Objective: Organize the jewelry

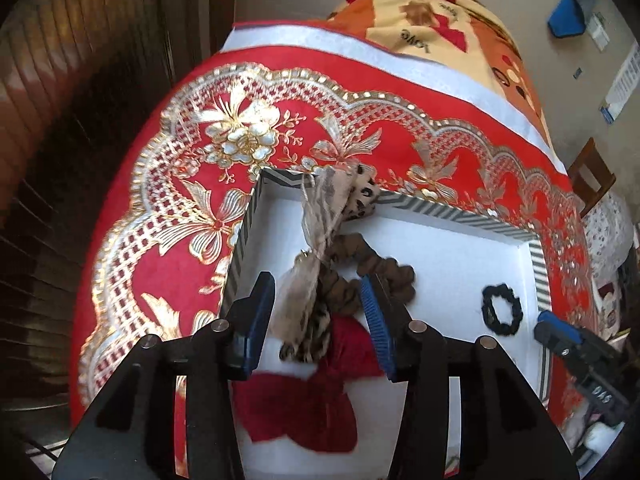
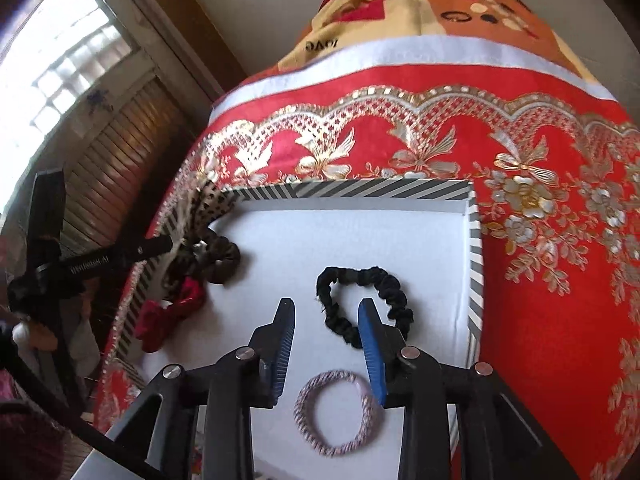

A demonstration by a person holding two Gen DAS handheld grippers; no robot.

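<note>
- Left gripper (image 1: 318, 320) stands wide open over the leopard-print scarf tie (image 1: 320, 256), gripping nothing.
- Right gripper (image 2: 326, 344) (partly open, empty) straddles the black scrunchie (image 2: 366, 304) inside the striped box (image 2: 476, 276).

Hair ties (image 2: 366, 304) inside striped white box (image 2: 476, 260)

light: daylight from blown-out window (image 2: 60, 64) | edges: fisheye bending, dark corners | blur: slight motion smear

Table w/ red gold-embroidered cloth (image 2: 540, 92); striped-rim white box (image 2: 360, 189) sits directly on it, near edge.
</note>
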